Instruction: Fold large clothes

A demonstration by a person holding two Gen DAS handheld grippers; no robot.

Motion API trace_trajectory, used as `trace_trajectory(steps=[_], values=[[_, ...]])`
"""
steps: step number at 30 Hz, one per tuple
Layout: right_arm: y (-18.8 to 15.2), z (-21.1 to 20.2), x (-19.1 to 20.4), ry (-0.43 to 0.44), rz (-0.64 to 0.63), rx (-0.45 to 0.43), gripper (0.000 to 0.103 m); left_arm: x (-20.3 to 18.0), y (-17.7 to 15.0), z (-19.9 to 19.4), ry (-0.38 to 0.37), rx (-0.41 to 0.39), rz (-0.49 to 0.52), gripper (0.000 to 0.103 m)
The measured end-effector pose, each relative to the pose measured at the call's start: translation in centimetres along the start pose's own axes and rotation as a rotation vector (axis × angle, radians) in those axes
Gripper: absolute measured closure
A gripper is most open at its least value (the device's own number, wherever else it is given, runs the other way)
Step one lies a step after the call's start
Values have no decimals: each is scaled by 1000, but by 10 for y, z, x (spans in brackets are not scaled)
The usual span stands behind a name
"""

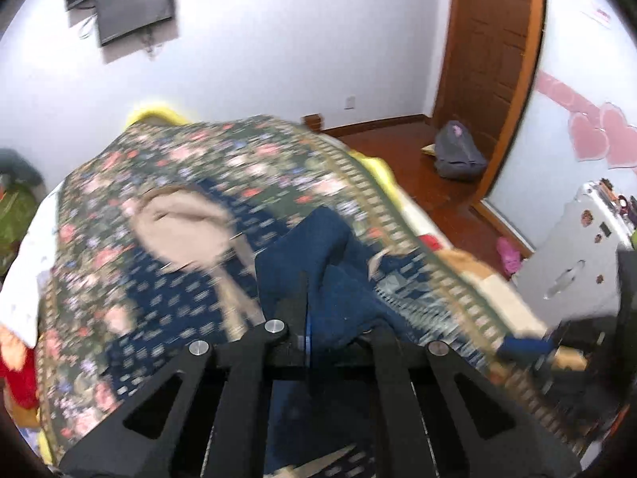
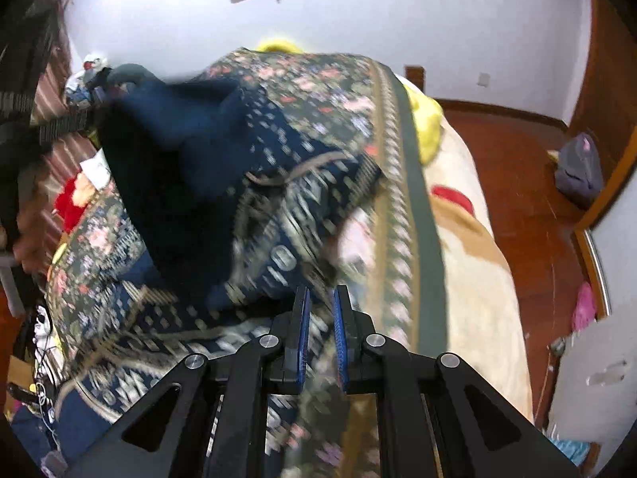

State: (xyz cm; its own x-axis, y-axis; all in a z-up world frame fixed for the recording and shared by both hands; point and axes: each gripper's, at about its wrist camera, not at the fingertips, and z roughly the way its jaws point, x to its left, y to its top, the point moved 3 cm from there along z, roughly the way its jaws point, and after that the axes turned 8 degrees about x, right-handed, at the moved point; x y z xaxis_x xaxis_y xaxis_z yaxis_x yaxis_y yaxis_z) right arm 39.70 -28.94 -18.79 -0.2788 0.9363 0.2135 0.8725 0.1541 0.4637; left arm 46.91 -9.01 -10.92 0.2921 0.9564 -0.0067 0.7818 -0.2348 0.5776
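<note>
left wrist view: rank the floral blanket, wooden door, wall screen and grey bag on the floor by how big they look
1. floral blanket
2. wooden door
3. wall screen
4. grey bag

The blanket lies nearest the camera, so its lead is partly fisheye nearness.

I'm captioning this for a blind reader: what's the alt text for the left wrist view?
The left gripper is shut on dark blue cloth above a flowered blanket on a bed, with a wooden door behind.
</note>
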Motion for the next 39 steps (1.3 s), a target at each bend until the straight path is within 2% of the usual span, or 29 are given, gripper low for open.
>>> trace_trajectory(steps=[3,6,9,11,14,15,16,17,18,21,25,28,31,36,39], values=[[22,7,17,-22,-25,-25,95,38,-30,4,48,48,-45,99],[34,30,28,-128,-67,-2,95,74,-66,16,79,107,-107,99],[33,71,28,-284,-120,85,95,106,-104,34,73,174,-188,99],[26,86,24,-313,-135,103,95,122,-135,44,51,222,-230,94],[21,83,23,-343,-149,68,91,134,-171,55,24,266,-257,77],[20,82,22,-372,-146,71,77,135,-180,57,26,272,-259,70],[20,81,21,-407,-138,67,47,136,-188,58,31,271,-260,65],[19,77,18,-486,-120,48,31,138,-197,57,46,252,-264,62],[18,74,15,-510,-110,29,22,139,-201,55,60,237,-267,56],[12,72,2,-422,-38,36,22,144,-210,49,85,230,-280,45],[16,71,0,-413,-27,53,22,138,-208,38,88,244,-242,45],[19,74,5,-403,-32,59,22,124,-192,32,86,214,-211,41],[17,77,4,-388,-17,58,22,111,-179,50,107,239,-201,38],[15,78,-6,-316,41,67,22,107,-153,72,150,238,-232,39],[14,78,-9,-290,53,71,22,130,-148,69,189,230,-304,39]])
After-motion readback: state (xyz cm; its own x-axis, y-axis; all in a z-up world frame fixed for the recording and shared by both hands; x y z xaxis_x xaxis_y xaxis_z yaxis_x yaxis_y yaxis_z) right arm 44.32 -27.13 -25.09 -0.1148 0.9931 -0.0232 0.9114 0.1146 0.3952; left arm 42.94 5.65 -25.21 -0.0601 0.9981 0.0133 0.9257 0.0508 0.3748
